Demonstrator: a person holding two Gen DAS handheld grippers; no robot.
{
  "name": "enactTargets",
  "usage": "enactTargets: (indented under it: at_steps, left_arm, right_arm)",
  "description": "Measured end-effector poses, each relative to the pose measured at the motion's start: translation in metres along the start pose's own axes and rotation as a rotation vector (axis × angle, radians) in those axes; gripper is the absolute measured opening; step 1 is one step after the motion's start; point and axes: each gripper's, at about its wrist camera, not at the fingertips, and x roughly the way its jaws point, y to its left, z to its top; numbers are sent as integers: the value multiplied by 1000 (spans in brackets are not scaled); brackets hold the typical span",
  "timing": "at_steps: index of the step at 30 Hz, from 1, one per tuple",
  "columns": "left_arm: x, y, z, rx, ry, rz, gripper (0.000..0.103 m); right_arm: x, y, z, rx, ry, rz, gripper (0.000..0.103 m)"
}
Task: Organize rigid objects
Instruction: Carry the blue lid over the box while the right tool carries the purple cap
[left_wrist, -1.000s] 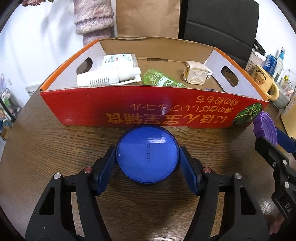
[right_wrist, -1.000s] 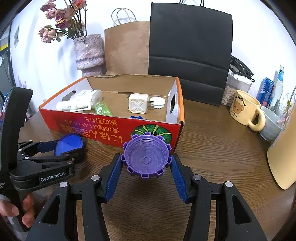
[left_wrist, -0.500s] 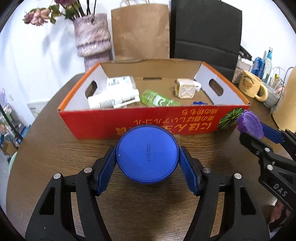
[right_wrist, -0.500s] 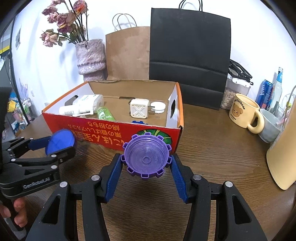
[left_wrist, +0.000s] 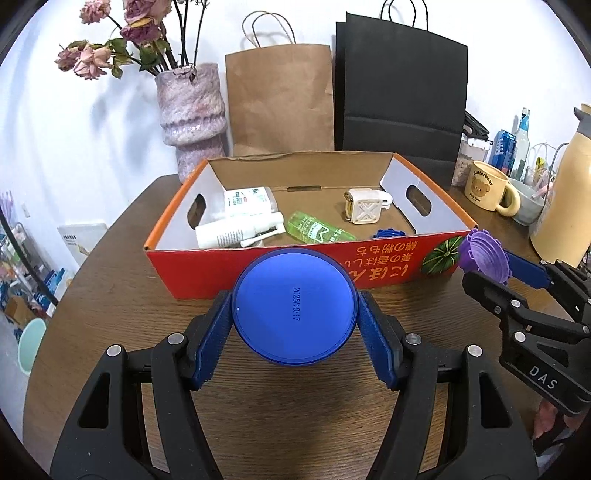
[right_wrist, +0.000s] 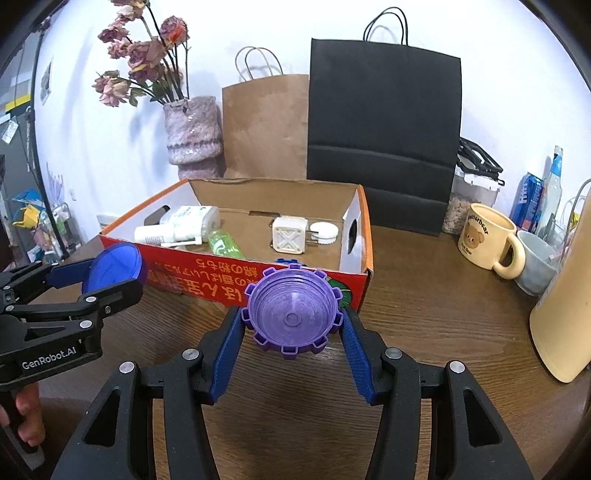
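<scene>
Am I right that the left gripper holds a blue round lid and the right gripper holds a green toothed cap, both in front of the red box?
Not quite: the right gripper holds a purple toothed cap, as the right wrist view shows. The left gripper does hold the blue round lid, both before the red box.

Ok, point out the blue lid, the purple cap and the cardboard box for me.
blue lid (left_wrist: 293, 308), left wrist view, flat top face.
purple cap (right_wrist: 291, 314), right wrist view, inner hollow.
cardboard box (left_wrist: 207, 269), left wrist view, red front wall.

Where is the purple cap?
In the right wrist view, the purple cap sits gripped in the right gripper, just before the red box.
</scene>
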Motion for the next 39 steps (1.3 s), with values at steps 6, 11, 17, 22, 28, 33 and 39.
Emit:
enactTargets:
  at_steps: [6,11,17,22,28,33,39]
  left_arm:
    - [-8,7,1,-1,-21,6,63]
    - [-12,9,4,-8,-33,5,63]
    - [-16,11,8,-12,-47,0,63]
    - [-20,14,15,-18,-71,9,63]
    - [-20,21,24,-32,-93,16,63]
    - [-18,26,31,-44,-110,22,63]
    - [-12,30,40,-58,-119,32,63]
  right_arm:
    - [-10,9,2,-12,-28,5,57]
    - [-15,17,5,-15,-45,9,58]
    - [-18,23,8,-10,-55,9,58]
    - [-16,27,14,5,-66,7,58]
    - [-14,31,23,22,-86,2,58]
    - [-11,33,30,34,-97,1,58]
    - [-1,35,39,50,-103,3,58]
